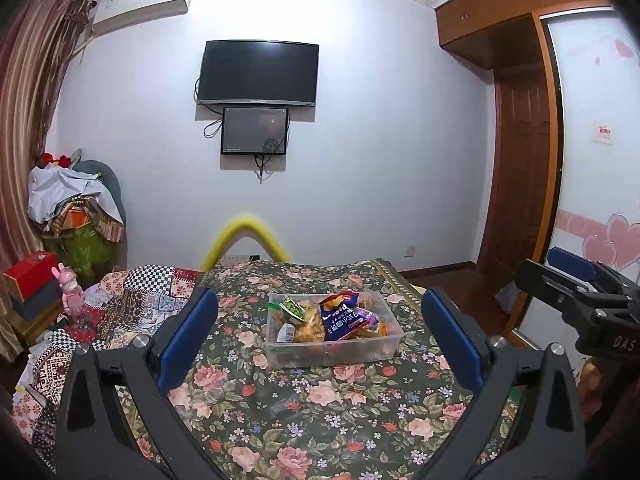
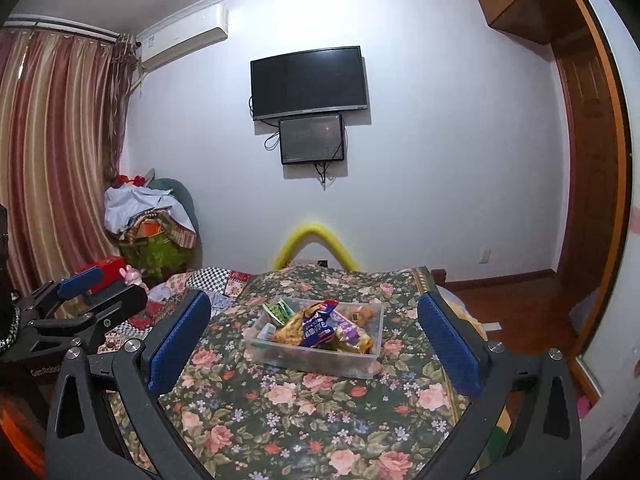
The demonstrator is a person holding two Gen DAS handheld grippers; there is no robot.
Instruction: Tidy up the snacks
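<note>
Several snack packets, among them a blue packet [image 1: 344, 318] and a green packet [image 1: 293, 309], are held in a clear plastic bin [image 1: 384, 350] set on a floral-covered bed [image 1: 320, 420]. Left claw [image 1: 320, 344] and right claw [image 2: 316, 344] are spread wide, empty, short of the bin.

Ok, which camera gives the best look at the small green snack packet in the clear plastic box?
The right wrist view: the small green snack packet stands clear at the clear plastic box's far left corner. In the left wrist view the packet is smaller and more crowded by the other snacks.
</note>
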